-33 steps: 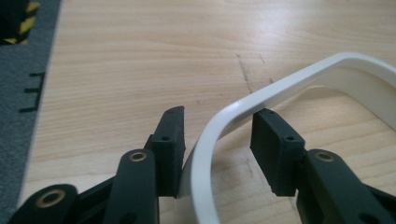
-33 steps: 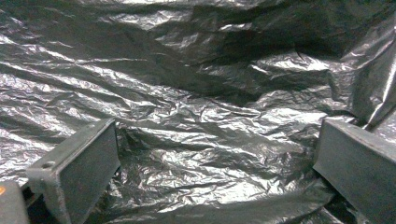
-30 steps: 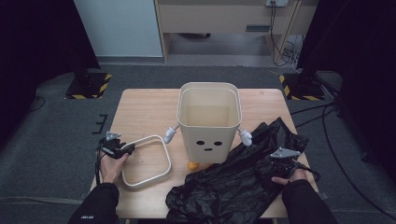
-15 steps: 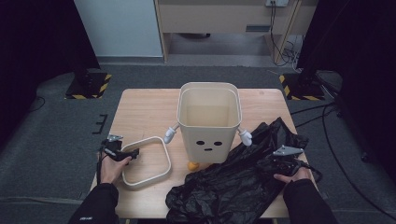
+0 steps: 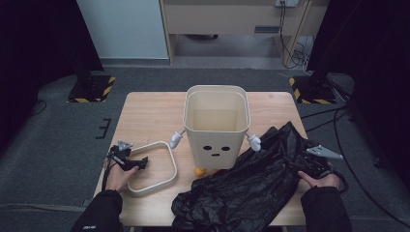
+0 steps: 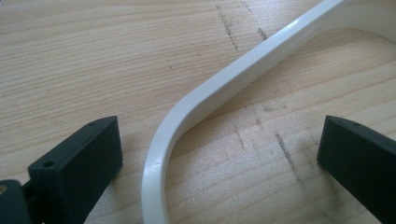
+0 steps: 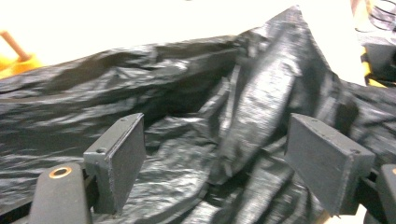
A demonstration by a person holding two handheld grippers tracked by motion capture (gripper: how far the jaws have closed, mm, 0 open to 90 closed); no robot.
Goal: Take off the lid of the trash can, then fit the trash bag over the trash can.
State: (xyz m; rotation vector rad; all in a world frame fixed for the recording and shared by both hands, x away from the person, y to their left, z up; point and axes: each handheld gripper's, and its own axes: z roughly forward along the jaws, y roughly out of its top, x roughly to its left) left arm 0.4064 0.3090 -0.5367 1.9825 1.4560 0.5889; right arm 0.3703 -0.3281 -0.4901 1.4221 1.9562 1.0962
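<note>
A cream bin (image 5: 216, 126) with a face, small white hands and an orange foot stands mid-table. A white rounded ring (image 5: 153, 167) lies flat to its left. My left gripper (image 5: 140, 163) sits low at the ring's left side. Its jaws have just been opening and stand open (image 6: 217, 140), with the ring's curved corner (image 6: 201, 100) lying free between them. A crumpled black plastic bag (image 5: 246, 188) sprawls at the front right. My right gripper (image 5: 309, 162) is at the bag's right edge. Its jaws (image 7: 215, 140) have just been closing a little, folds of bag (image 7: 196, 140) between them, pads not pressing.
The wooden table (image 5: 150, 116) has bare room behind and left of the bin. The bag reaches over the front edge. Black cables and yellow-black striped stands lie on the grey floor on both sides.
My left gripper's jaws have spread apart around the ring, the hand staying put. My right hand has risen a little at the bag's right edge.
</note>
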